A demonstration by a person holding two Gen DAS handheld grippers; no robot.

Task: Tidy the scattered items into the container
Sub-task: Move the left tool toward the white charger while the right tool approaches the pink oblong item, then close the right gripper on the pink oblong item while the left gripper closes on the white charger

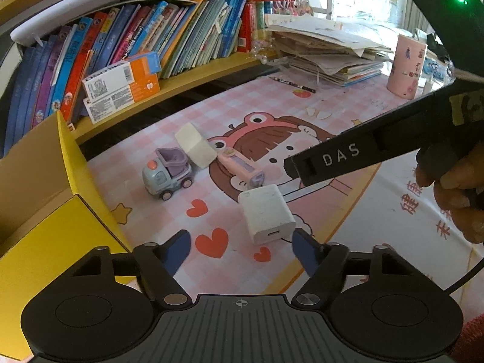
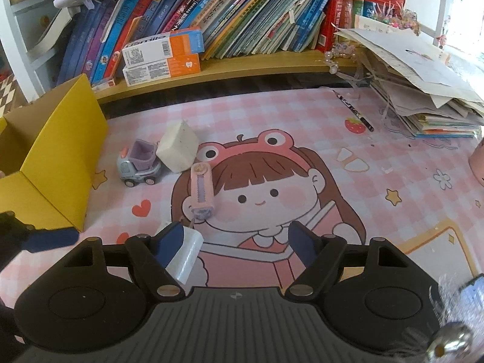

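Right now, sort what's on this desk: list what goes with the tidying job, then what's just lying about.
For the job:
yellow box
toy truck
white sponge block
pink clip
white charger
left gripper, open
right gripper, open

Lying about:
shelf books
orange-and-white cartons
paper stack
black pen
pink cup

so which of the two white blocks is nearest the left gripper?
The white charger with the USB port, just ahead of the left gripper; the plain white block lies farther off by the toy truck.
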